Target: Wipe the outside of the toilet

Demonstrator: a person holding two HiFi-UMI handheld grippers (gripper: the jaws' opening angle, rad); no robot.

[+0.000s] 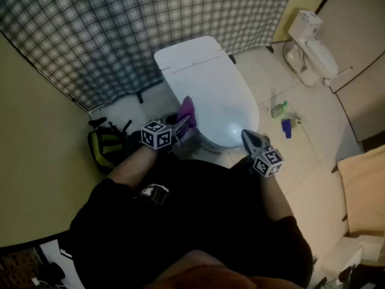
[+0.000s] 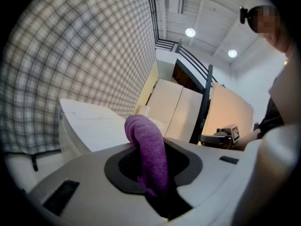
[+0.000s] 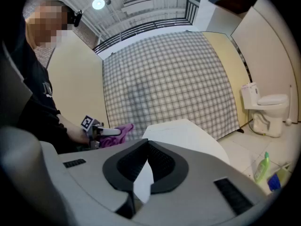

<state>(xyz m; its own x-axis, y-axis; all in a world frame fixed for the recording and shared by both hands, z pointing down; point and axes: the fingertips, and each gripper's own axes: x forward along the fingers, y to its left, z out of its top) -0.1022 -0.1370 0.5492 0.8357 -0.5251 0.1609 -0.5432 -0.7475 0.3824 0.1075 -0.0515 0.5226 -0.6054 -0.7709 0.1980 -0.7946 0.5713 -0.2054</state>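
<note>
At the far left a checked curtain [image 1: 120, 29] hangs behind everything, and below it a black and yellow-green backpack [image 1: 107, 144] sits on the floor by the near left of the toilet [image 1: 207, 83]. The left gripper [image 1: 185, 125] is pinching a purple cloth [image 1: 187, 108], whose folded end sticks up beyond the jaw tips at the toilet's near left edge; whether the cloth touches the bowl cannot be told. The toilet is white, with its lid down. At the bowl's near right the right gripper [image 1: 248, 137] has its tips pressed together on nothing. Each gripper carries a cube with black and white square markers. On the tiled floor to the right lie a green bottle [image 1: 279, 109] and a blue object [image 1: 287, 127], their labels too small to read. At the far right stands a second white toilet [image 1: 314, 44].
</note>
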